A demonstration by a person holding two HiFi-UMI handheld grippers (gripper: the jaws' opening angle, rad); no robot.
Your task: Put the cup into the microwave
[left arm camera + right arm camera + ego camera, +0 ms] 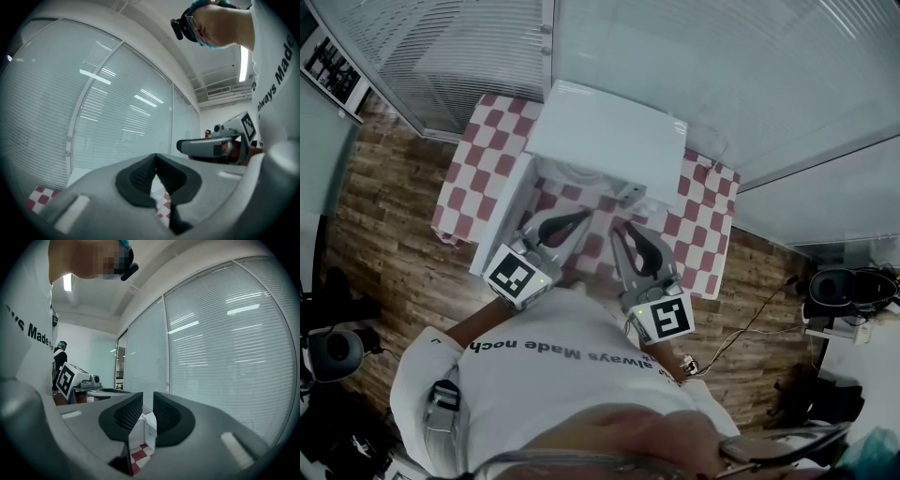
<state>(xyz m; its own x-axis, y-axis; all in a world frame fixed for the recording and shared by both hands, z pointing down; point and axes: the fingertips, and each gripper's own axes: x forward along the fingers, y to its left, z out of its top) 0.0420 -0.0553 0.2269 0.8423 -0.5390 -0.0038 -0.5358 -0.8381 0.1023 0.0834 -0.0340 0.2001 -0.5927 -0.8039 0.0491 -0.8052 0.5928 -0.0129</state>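
left hand-held gripper [155, 157]: pads together at the tips, nothing between them; held level, pointing at the far side of the scene.
right hand-held gripper [147, 397]: pads a narrow slot apart, empty; only white panel and checked cloth visible through the slot.
placing: both held side by side at the near edge of the surface [464, 202], in front of the microwave [609, 131].
door [502, 220]: swung open to the left, its near end just beside the left hand-held gripper.
cup: not plainly visible. Small pale object [630, 195] at the right of the microwave mouth, just beyond the right tips; could be the cup, too small to confirm. Interior mostly hidden under the top panel.
stage: fits cup already inside with door left open, or cup yet to go in; not settled by these views.
risk 1: left hand-held gripper clipping the door edge, given the tight spacing; likely to swing the door or shift the microwave.
risk 2: right tips nudging the pale object; probably tips or slides if that is a light cup.
risk 3: slot on the right looks too narrow to pass round a cup wall; would push rather than grip.
risk 4: checked cloth [712, 234] drapes over the edges; any drag on it could pull the things on it along.
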